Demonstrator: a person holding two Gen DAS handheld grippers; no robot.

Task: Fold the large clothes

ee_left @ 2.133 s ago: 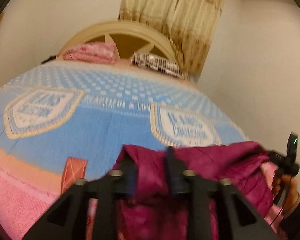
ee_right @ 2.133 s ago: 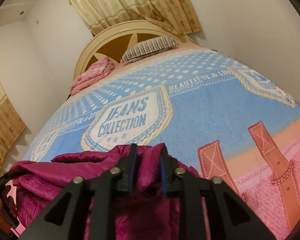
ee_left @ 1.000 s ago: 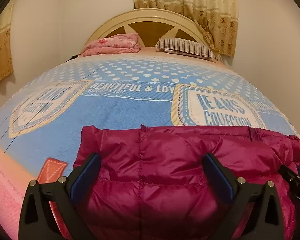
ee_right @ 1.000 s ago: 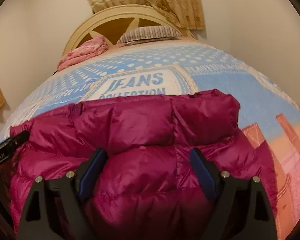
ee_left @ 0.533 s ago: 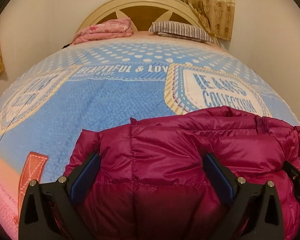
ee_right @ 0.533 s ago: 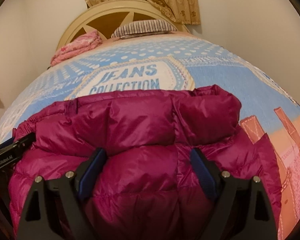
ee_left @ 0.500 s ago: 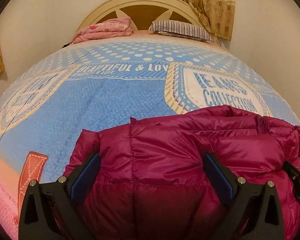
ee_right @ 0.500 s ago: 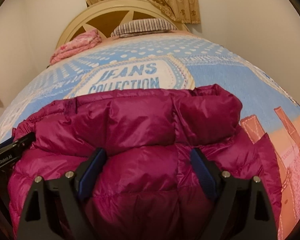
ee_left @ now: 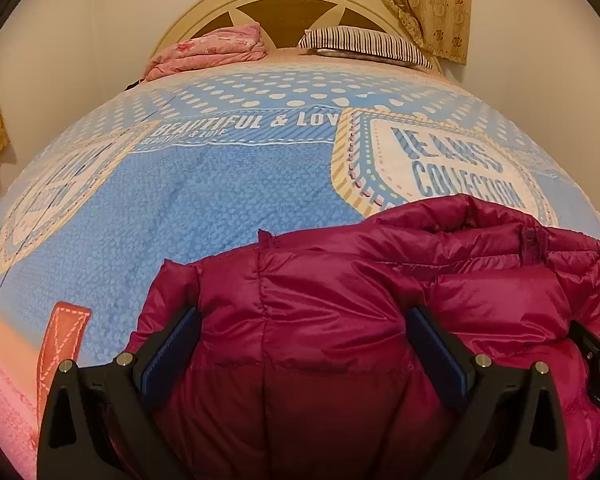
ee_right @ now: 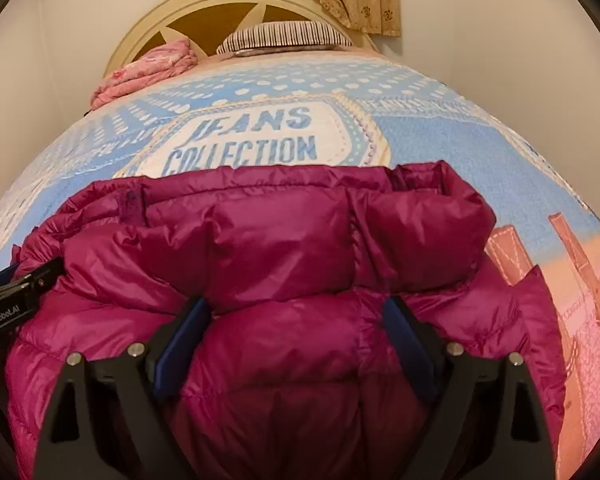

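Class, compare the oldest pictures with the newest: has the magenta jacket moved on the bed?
Yes. The jacket, earlier bunched and pinched low in both claws, now lies spread further up the blanket, its far edge reaching the "JEANS COLLECTION" badge.

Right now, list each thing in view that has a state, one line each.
Puffer jacket: folded over into a thick bundle, lying on the blanket.
Left tool: open wide, pads either side of the jacket's bulge, not pinching it.
Right tool: open wide, likewise astride the jacket.
Blanket: spread flat over the bed.
Pink bedding: folded, at the headboard.
Striped pillow: lying flat at the headboard.
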